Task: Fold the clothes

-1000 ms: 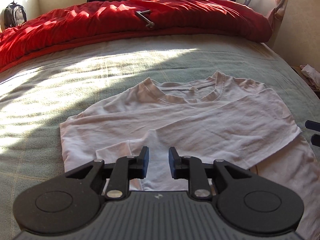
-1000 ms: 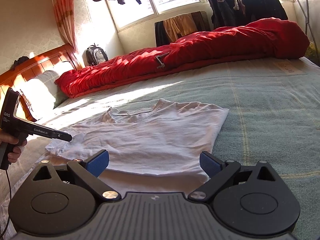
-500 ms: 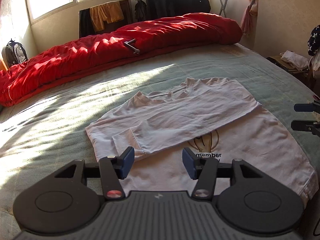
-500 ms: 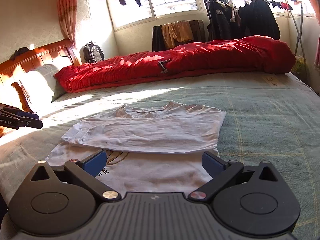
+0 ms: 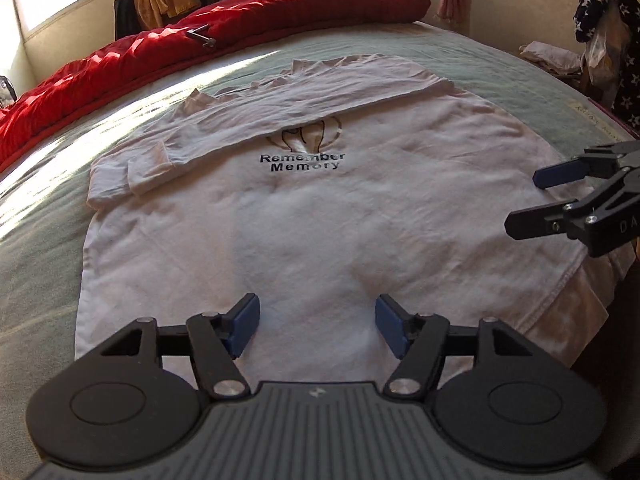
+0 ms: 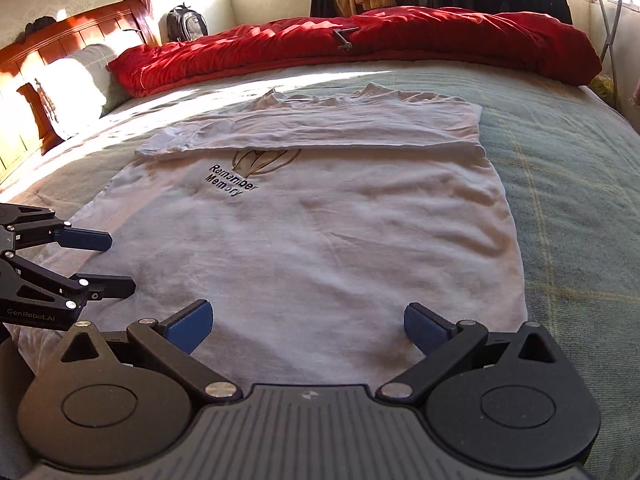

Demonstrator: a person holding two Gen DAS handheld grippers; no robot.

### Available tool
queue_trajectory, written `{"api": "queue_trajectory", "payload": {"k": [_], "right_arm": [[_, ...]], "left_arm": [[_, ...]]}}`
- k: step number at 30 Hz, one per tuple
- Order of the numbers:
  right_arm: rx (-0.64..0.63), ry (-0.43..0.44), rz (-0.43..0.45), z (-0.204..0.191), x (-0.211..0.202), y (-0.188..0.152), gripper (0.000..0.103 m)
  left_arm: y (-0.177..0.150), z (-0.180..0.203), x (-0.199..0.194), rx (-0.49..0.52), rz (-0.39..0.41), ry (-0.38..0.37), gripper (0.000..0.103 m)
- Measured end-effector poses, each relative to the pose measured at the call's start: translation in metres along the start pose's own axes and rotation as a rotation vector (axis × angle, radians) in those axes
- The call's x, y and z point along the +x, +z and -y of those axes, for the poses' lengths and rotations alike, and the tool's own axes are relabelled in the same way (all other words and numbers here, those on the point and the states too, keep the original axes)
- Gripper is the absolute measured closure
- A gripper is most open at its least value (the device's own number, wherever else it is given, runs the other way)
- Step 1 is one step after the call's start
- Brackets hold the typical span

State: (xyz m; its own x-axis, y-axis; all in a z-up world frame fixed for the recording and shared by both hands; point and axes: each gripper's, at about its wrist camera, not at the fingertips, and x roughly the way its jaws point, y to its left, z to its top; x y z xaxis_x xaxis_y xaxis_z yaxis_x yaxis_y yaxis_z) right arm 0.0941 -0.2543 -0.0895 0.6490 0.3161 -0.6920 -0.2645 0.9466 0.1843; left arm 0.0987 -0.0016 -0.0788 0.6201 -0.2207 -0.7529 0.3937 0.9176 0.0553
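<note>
A white T-shirt (image 5: 320, 220) with the print "Remember Memory" lies flat on the bed, its sleeves folded across the chest just under the collar. My left gripper (image 5: 318, 326) hovers over the shirt's lower part near the hem; its jaws are opening and nothing is between them. My right gripper (image 6: 308, 322) stands open over the lower part of the shirt (image 6: 340, 220) too, holding nothing. Each gripper shows in the other's view: the right gripper (image 5: 524, 202) at the shirt's right edge, the left gripper (image 6: 120, 263) at its left edge.
A red duvet (image 6: 360, 40) lies bunched along the far side of the green bedcover (image 6: 560, 160). A pillow (image 6: 76, 80), wooden headboard (image 6: 60, 32) and backpack (image 6: 186, 24) are at the left. Clothes hang by the window; a clothes pile (image 5: 552, 56) sits beyond the bed's right side.
Both grippers have pulled back from the folded sleeves toward the hem, so the printed chest has come into view. The left jaws have spread from nearly shut to wide apart.
</note>
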Motion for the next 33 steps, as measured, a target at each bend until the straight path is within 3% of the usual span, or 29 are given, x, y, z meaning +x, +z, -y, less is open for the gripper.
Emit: {"api": "queue_trajectory", "payload": {"k": [4,6,13,22,33], "right_arm": [[0.01,-0.006,0.027,0.001,-0.002,-0.01,0.0],[0.012,-0.011,0.041,0.002,-0.004,-0.015,0.0],[-0.02,-0.054,0.075,-0.002,-0.011,-0.037,0.0],[-0.058,-0.121,0.074,-0.012,-0.018,-0.049,0.0],[-0.07,-0.099,0.095,-0.008,-0.02,-0.055,0.0]], "left_arm": [[-0.017,-0.004,-0.012,-0.052,0.022,-0.024,0.033],[-0.022,-0.003,-0.015,-0.065,0.029,-0.015,0.025],[-0.04,0.003,-0.023,-0.095,0.059,0.017,0.018],[-0.052,0.007,-0.035,-0.095,0.07,0.023,0.015],[-0.058,-0.001,-0.042,-0.135,0.069,0.028,0.015]]}}
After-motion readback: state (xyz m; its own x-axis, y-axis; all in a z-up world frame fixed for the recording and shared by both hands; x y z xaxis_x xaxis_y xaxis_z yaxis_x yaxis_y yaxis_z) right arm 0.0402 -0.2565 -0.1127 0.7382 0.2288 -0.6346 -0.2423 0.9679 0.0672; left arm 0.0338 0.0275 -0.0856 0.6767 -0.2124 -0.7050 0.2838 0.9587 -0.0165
